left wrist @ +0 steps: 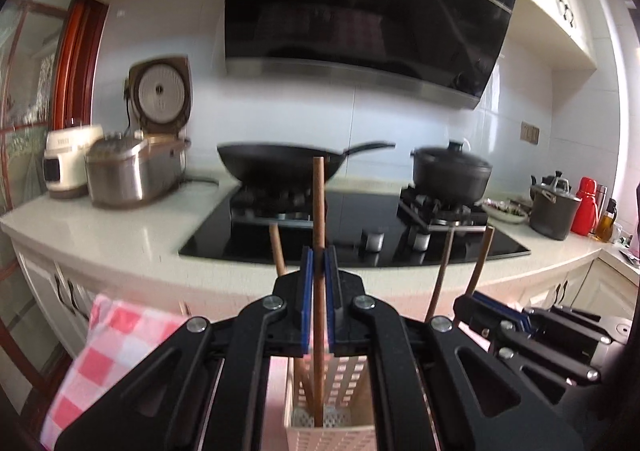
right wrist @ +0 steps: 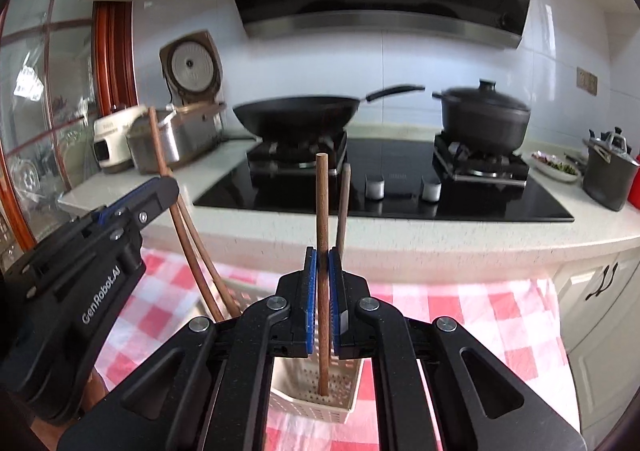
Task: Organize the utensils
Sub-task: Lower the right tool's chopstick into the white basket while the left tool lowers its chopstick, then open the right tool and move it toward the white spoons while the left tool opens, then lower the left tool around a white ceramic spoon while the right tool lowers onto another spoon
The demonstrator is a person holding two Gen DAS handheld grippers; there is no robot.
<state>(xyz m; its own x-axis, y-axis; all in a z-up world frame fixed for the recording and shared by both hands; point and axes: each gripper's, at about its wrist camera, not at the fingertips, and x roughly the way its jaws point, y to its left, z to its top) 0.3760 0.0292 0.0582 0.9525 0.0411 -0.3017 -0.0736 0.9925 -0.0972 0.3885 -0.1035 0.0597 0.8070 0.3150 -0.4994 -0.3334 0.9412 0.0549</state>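
Note:
My left gripper (left wrist: pixel 319 257) is shut on an upright brown chopstick (left wrist: pixel 319 211) whose lower end stands inside a white perforated holder (left wrist: pixel 344 379). Another chopstick (left wrist: pixel 277 249) leans in that holder. My right gripper (right wrist: pixel 322 257) is shut on an upright brown chopstick (right wrist: pixel 322 203) with its tip in a second white perforated holder (right wrist: pixel 340 383); a darker chopstick (right wrist: pixel 344 207) stands just behind it. The right gripper also shows in the left wrist view (left wrist: pixel 492 303), beside two chopsticks (left wrist: pixel 444 267). The left gripper shows in the right wrist view (right wrist: pixel 132 199), with two chopsticks (right wrist: pixel 180 219) beside it.
Both holders stand on a red-and-white checked cloth (right wrist: pixel 460 315). Behind is a counter with a black gas hob (right wrist: pixel 400 187), a wok (right wrist: pixel 296 115), a lidded black pot (right wrist: pixel 484 119), an open rice cooker (right wrist: pixel 180 123) and a grey pot (right wrist: pixel 610 171).

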